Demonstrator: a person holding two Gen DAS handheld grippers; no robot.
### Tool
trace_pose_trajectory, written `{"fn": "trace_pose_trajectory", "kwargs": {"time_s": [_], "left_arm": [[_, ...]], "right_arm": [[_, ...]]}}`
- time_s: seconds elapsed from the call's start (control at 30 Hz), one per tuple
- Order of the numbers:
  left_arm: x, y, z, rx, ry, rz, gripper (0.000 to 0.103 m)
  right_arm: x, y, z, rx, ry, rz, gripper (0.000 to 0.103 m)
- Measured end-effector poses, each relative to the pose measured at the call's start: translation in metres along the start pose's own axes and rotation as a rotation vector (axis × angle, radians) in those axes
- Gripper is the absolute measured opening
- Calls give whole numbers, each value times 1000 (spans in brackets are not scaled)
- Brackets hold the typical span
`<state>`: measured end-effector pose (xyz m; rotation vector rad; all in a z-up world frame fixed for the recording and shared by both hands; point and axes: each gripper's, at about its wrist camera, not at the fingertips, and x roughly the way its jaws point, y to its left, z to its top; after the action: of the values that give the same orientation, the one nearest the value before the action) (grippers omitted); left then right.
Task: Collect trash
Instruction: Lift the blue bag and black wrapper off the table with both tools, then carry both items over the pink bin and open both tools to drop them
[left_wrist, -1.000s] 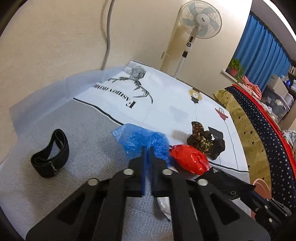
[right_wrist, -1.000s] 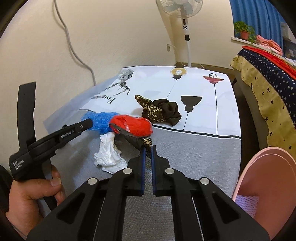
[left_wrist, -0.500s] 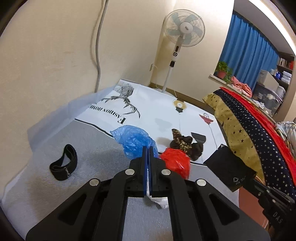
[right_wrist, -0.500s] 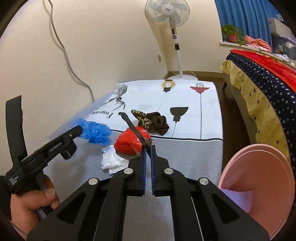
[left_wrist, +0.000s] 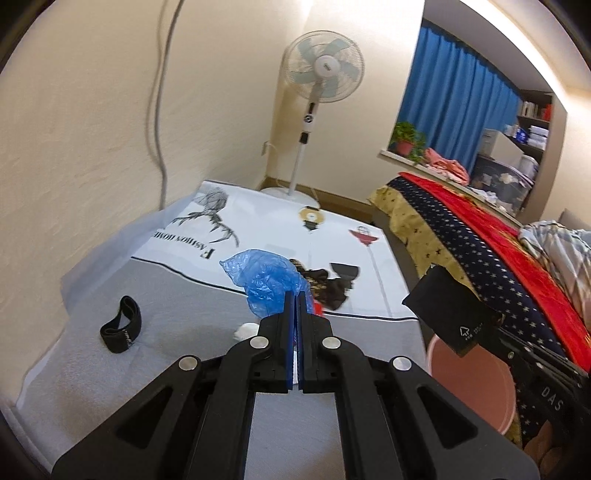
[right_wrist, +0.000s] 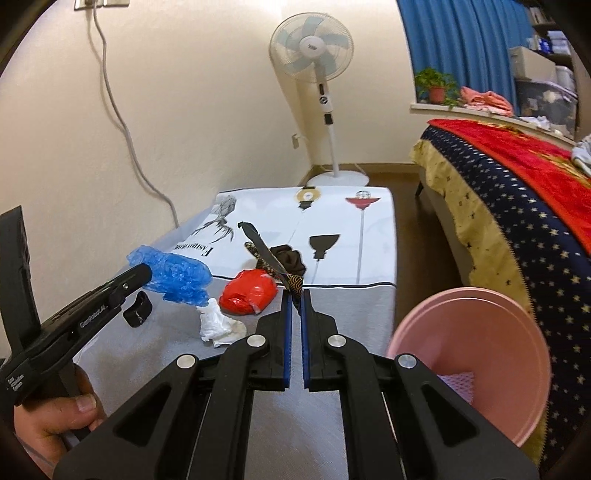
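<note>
Crinkled translucent blue plastic bag (right_wrist: 173, 277), glossy red wrapper (right_wrist: 248, 291), crumpled white tissue (right_wrist: 216, 325), smooth pink plastic bin (right_wrist: 469, 354).

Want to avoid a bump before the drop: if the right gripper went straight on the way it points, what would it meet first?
Past the black wrapper pinched in the right gripper, most likely the dark cloth bundle lying ahead, though depth is unclear.

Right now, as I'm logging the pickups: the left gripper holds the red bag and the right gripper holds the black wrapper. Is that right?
Not quite: the left gripper is shut on the blue plastic bag, not the red bag, which lies on the table. The right wrist view shows it. The right gripper does hold the black wrapper.
</note>
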<state>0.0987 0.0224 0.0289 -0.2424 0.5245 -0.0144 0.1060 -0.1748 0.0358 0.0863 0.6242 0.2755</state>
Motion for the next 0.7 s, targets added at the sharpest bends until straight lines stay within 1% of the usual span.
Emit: {"fn": "trace_pose_trajectory", "kwargs": {"time_s": [0.17, 0.47, 0.7], "left_arm": [[-10, -9, -2, 27, -2, -24, 1], [-30, -23, -5, 62, -17, -68, 1], [-34, -33, -8, 83, -17, -103, 1]], "right_arm": [[-25, -8, 3, 25, -41, -25, 4], [-53, -21, -6, 52, -57, -75, 4], [-69, -37, -11, 113, -77, -118, 4]]}}
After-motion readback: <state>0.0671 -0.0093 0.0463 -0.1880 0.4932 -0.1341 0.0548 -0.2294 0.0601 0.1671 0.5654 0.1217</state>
